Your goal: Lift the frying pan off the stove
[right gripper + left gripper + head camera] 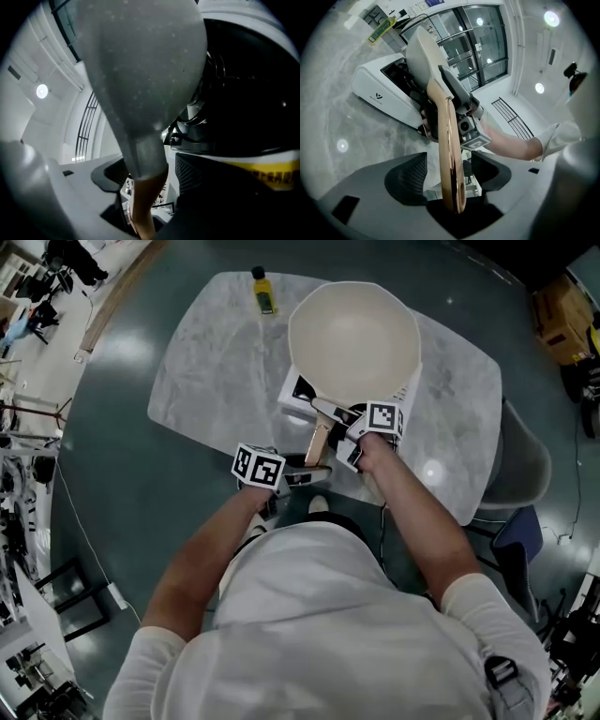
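The frying pan (pixel 354 338) is seen seated on the white stove (pixel 298 390) on the marble surface (pixel 206 381). Its wooden handle (pixel 319 439) is straddled by the left tongs (pixel 451 166) at its end and the right tongs (pixel 152 178) near its neck, both spread. The grasp is judged pending: both must be closed before lifting.

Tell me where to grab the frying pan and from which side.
Take the wooden handle, coming from the person's side along its length. The bowl of the frying pan looks too wide for the jaws; the handle is slim and juts off the stove toward the person. Left tool and right tool straddle it, jaws open.
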Demonstrator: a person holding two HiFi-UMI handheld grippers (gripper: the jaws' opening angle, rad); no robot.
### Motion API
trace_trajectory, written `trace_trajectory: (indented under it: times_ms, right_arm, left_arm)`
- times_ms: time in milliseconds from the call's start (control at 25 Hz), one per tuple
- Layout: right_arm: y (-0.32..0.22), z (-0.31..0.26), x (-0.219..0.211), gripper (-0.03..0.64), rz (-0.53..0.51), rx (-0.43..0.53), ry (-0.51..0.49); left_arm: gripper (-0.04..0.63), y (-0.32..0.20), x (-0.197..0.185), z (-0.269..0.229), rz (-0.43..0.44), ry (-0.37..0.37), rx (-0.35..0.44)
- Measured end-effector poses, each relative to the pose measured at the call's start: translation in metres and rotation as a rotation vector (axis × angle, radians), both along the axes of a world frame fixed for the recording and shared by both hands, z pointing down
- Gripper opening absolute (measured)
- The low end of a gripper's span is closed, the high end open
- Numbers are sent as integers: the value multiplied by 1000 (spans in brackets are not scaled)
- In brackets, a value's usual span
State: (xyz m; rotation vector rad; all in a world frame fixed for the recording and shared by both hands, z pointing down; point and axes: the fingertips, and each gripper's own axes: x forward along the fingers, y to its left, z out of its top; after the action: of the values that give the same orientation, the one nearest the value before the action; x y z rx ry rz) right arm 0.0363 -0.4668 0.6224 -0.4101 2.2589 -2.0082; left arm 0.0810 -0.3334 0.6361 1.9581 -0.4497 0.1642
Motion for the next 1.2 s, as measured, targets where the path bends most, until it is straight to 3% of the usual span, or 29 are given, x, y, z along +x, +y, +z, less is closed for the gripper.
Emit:
trace_trajectory:
  times_ms: [120,240,560,760,920,1200]
  right_arm:
    - [-9,-8,-3,246,11,-3,-54]
    - [-11,-10,-1,174,21,-9,-61]
    - [-9,-20,-2,147,-3,83,-24]
    - [-10,-30,2,147,39,60,-45]
    - [2,-53,8,150,81,80,-83]
    - [7,-91,23,150,214,138,-33]
  left_arm:
    - [281,1,11,0,28,7,-3]
    - [81,5,19,-2,31,-11,1]
    - [75,0,21,-26,-42,90,24]
    - [77,0,21,-45,-37,130,29]
    - [78,14,19,-63,15,128,41]
    - [75,28,15,-99,160,156,54]
